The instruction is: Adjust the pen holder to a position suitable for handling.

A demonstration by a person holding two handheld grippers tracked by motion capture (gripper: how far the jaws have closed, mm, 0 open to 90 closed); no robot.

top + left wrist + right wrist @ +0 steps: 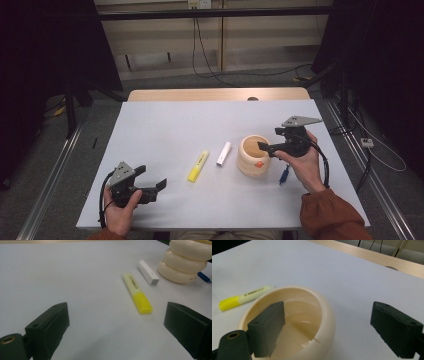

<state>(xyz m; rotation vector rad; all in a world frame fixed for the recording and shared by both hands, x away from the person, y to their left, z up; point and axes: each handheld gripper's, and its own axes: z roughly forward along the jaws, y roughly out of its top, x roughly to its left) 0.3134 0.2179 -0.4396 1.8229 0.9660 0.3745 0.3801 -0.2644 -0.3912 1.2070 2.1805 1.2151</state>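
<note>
High view puts the cream ribbed pen holder (254, 155) right of the table's middle, upright, its mouth open to the camera. The right gripper (266, 148) hangs at the holder's right rim, its tip over the mouth. Right gripper view shows what the overhead shot cannot: the jaws stand wide apart with nothing gripped, one jaw over the holder's hollow (294, 322), the other outside the wall above bare tabletop. From this angle the inside looks smooth and pale; its floor is partly masked by the near jaw.

An orange spot on the holder's front wall is too small to name. A blue pen (284, 175) lies just right of the holder, close under the right hand (302, 162); left gripper view catches only its end (204, 278), the rest cut off by the frame and the holder.

Left of the holder lie a small white stick-shaped thing (223, 153) and, farther left, a yellow highlighter (198, 165), near each other but apart. The left gripper (161, 184) sits near the table's front left, jaws released and spread, pointing toward the highlighter (137, 292).

Bare white tabletop (165, 130) stretches behind and to the left.
</note>
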